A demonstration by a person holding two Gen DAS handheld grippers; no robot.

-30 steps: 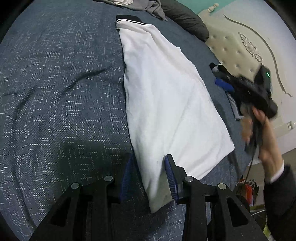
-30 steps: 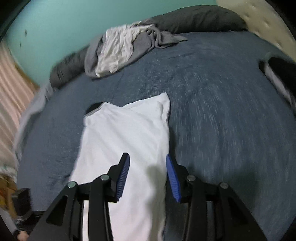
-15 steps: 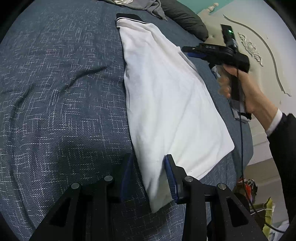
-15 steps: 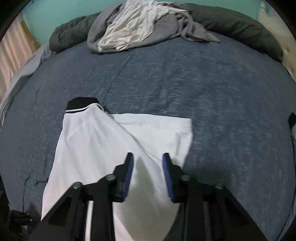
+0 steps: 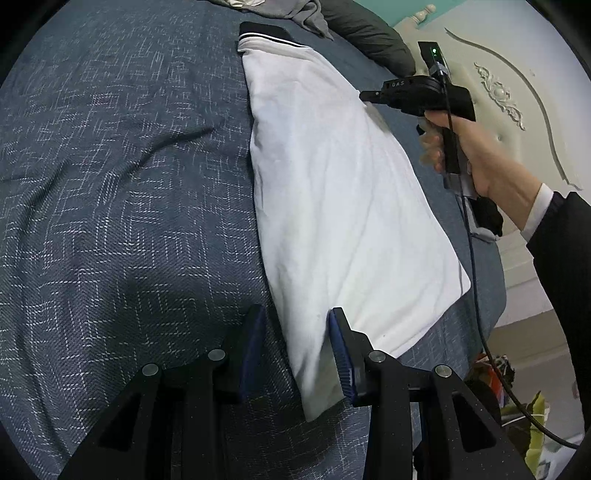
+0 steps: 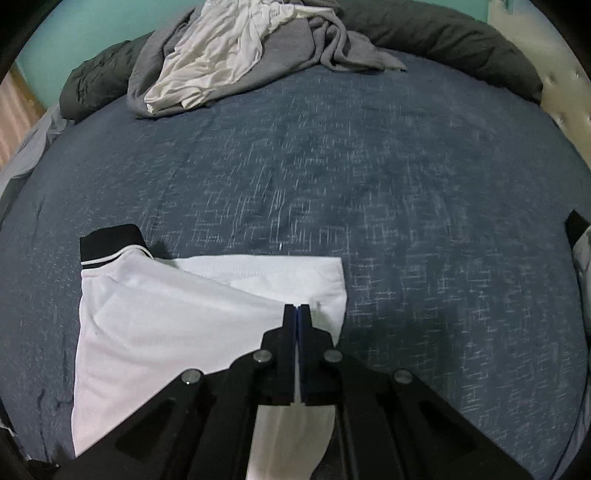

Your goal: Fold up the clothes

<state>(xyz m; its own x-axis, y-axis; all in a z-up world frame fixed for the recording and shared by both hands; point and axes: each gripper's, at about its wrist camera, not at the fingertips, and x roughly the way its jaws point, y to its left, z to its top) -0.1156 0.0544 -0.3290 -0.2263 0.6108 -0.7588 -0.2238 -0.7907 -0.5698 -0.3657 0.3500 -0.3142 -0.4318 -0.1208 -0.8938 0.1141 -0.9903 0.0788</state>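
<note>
A white shirt with a black collar lies folded lengthwise on the blue bedspread. My left gripper is open, and its fingers straddle the shirt's near bottom corner. In the right wrist view my right gripper is shut on the white shirt, pinching the top layer's edge near the shoulder, right of the collar. The left wrist view shows that right gripper in a person's hand, with its tip on the shirt's far right edge.
A heap of grey and white clothes and a dark pillow roll lie at the bed's far side. A cream padded headboard stands to the right. A dark garment lies by the right edge. A cable hangs from the right gripper.
The right gripper swung in over the shirt, came down to its upper right edge and went from open to shut there. The left gripper stayed in place, open.
</note>
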